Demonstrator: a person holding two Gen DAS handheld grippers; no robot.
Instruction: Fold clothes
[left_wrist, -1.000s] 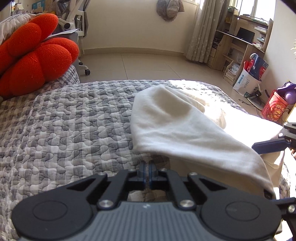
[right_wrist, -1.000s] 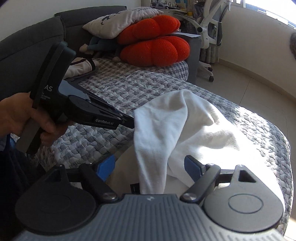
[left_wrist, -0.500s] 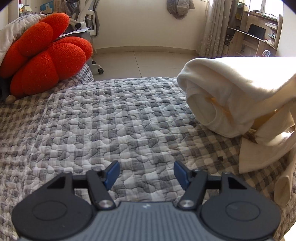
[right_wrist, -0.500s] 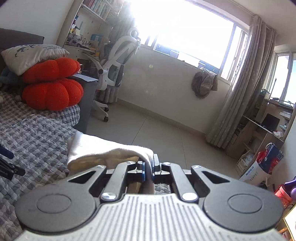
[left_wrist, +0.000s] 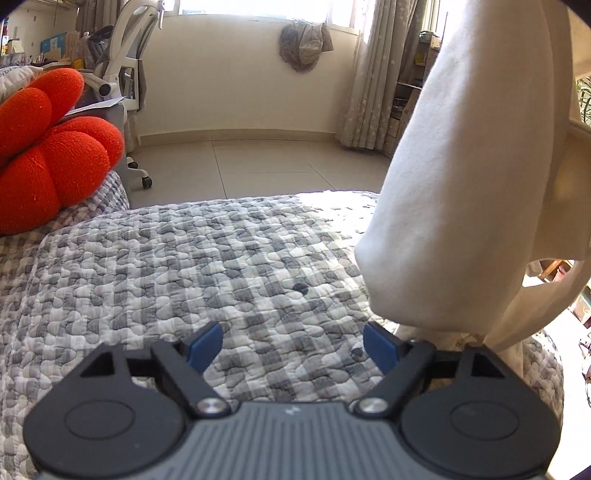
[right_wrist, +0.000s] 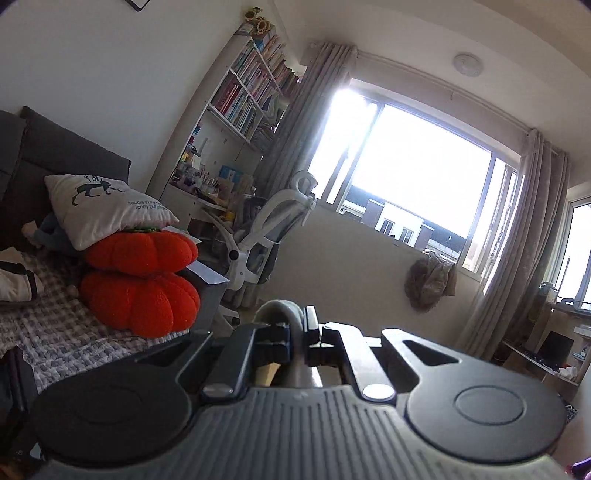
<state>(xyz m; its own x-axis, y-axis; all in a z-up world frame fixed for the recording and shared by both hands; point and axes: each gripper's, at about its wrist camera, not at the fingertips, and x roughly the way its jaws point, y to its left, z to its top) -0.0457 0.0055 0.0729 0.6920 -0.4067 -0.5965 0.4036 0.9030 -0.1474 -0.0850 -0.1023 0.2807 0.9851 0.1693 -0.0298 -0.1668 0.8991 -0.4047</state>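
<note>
Garment (left_wrist: 476, 177), white, hangs in the air at the right of the left wrist view, its lower end just over the quilt (left_wrist: 192, 266) on the bed, and that looks like a lift to let it drop straight before any fold. The left claw (left_wrist: 293, 345) has just been opening: its blue pads stand wide apart with only quilt between them, nothing held, the cloth brushing just past the right pad. An orange cushion (left_wrist: 48, 147) sits clear at the far left. Over to the right wrist view: the right claw (right_wrist: 297, 338) is clamped tight on a fold of the garment (right_wrist: 280, 314), which bulges up between the pads, pointing out at the window (right_wrist: 417, 173), so this one carries the load.
</note>
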